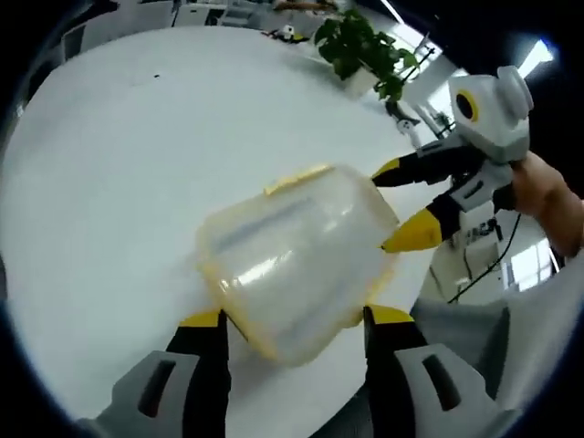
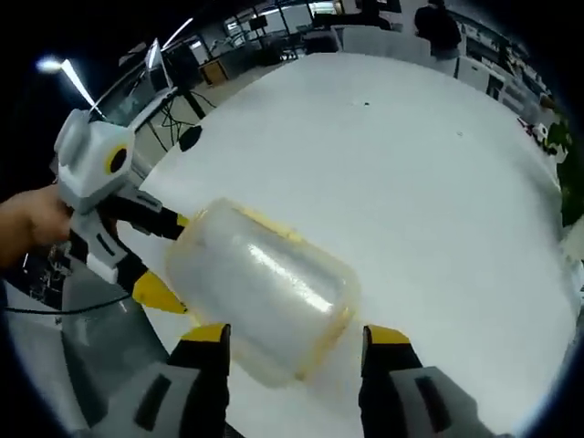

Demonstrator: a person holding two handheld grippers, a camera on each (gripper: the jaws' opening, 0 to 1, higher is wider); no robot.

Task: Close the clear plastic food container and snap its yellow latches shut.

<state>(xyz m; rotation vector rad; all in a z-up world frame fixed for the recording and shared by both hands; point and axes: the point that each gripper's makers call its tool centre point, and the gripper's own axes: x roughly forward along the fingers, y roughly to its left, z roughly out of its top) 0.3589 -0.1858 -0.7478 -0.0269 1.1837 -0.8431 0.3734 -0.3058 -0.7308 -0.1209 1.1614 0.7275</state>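
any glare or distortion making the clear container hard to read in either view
Left gripper view: white glare streaks on the container blur its walls, and fisheye bends the table edge. Right gripper view: a bright streak crosses the container; a ceiling light flares at upper left.

1. A round white table [image 1: 119, 182] carries everything; its top is smooth and mostly bare.
2. The clear plastic container [image 1: 297, 265] with yellow trim sits near the table's near edge.
3. A potted green plant [image 1: 360, 46] stands at the far right edge.
4. A tiny dark speck [image 2: 367, 103] lies far out on the white top.
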